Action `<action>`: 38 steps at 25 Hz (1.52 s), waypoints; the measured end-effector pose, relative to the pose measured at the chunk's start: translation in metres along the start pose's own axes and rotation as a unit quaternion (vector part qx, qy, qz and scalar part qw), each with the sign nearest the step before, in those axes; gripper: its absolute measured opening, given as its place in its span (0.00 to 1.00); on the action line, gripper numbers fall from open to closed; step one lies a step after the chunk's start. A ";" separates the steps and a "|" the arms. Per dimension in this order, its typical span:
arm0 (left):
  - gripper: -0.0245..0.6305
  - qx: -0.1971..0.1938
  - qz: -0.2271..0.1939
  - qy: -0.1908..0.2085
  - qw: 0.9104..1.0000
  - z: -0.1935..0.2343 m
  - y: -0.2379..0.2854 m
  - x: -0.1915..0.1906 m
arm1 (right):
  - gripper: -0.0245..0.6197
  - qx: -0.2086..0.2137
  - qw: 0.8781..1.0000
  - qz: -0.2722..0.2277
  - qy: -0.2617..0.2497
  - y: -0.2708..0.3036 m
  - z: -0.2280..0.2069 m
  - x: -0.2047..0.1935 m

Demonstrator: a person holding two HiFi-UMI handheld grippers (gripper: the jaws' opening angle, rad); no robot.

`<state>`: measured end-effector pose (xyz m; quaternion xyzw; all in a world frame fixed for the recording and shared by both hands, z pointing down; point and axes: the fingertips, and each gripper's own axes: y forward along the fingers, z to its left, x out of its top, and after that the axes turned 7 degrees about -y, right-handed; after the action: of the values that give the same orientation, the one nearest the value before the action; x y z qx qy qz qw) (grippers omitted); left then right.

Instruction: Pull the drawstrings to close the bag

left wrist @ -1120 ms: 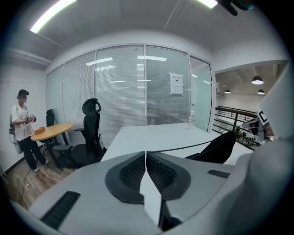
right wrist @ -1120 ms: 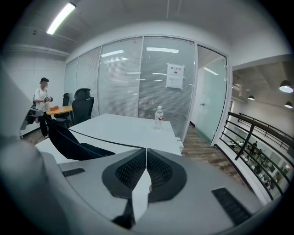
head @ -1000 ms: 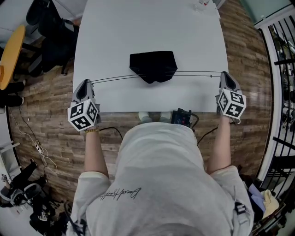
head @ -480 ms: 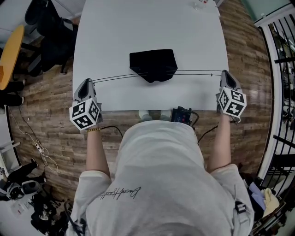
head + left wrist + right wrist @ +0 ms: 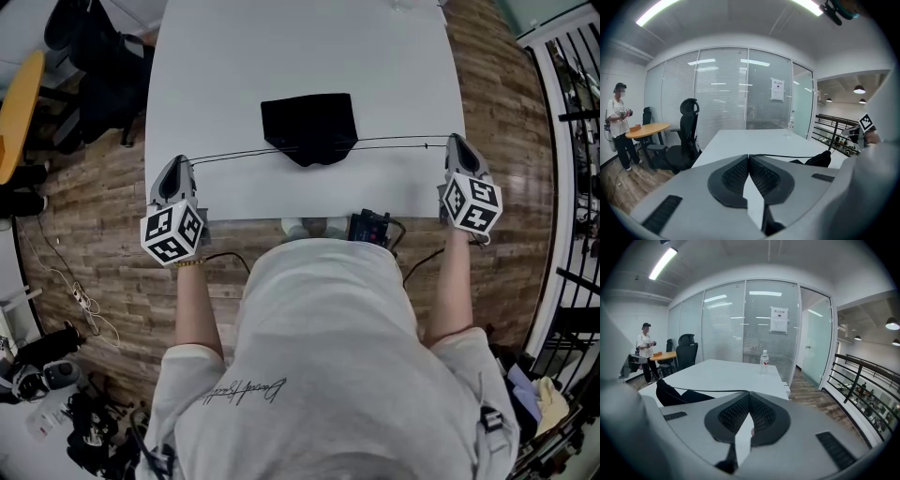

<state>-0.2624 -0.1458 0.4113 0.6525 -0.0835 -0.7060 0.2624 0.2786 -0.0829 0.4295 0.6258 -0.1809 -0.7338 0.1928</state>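
A black drawstring bag [image 5: 309, 127] lies on the white table [image 5: 281, 47] with its mouth toward me. One thin black drawstring [image 5: 230, 156] runs taut to my left gripper [image 5: 178, 161] at the table's left edge. The other drawstring [image 5: 394, 141] runs taut to my right gripper [image 5: 455, 141] at the right edge. In the left gripper view the left gripper [image 5: 748, 157] is shut on the string [image 5: 787, 156], its jaws having just closed a little tighter; the bag [image 5: 818, 160] shows beyond. The right gripper [image 5: 749, 393] is shut on its string [image 5: 712, 391], which leads to the bag [image 5: 670, 394].
A water bottle [image 5: 764, 363] stands at the table's far end. A small black device [image 5: 370, 227] sits at the near table edge against my body. Black office chairs [image 5: 103, 66] and a round wooden table [image 5: 23, 103] are to the left, a railing [image 5: 572, 141] to the right. A person [image 5: 619, 124] stands far left.
The whole scene sits slightly higher in the head view. Both grippers keep their hold, the strings stay taut, and the bag keeps its place on the table.
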 end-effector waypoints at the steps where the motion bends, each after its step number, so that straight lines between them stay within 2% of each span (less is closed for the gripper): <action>1: 0.06 -0.004 0.001 0.001 1.000 -0.003 0.001 -0.001 | 0.07 0.006 1.000 -0.006 0.002 -0.001 0.002 0.002; 7: 0.06 -0.036 -0.006 -0.012 0.999 -0.029 0.006 0.000 | 0.07 0.046 0.998 -0.034 0.008 0.001 0.025 0.019; 14: 0.06 -0.079 0.003 0.004 0.997 -0.074 0.009 -0.006 | 0.07 0.105 0.993 -0.052 -0.006 -0.001 0.069 0.031; 20: 0.06 -0.115 0.003 -0.001 0.993 -0.111 0.005 -0.009 | 0.07 0.172 0.983 -0.068 0.000 -0.007 0.114 0.044; 26: 0.06 -0.152 -0.015 -0.011 0.988 -0.142 -0.006 0.002 | 0.07 0.232 0.970 -0.075 -0.003 -0.012 0.164 0.055; 31: 0.06 -0.167 -0.025 0.007 0.986 -0.157 -0.014 0.008 | 0.07 0.257 0.962 -0.088 -0.019 -0.021 0.187 0.066; 38: 0.06 -0.169 -0.030 0.010 0.985 -0.157 -0.015 0.011 | 0.08 0.267 0.958 -0.102 -0.022 -0.029 0.196 0.076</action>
<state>-0.1150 -0.1031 0.3736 0.6083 0.0589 -0.7107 0.3485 0.0727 -0.0920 0.3803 0.6534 -0.3096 -0.6881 -0.0611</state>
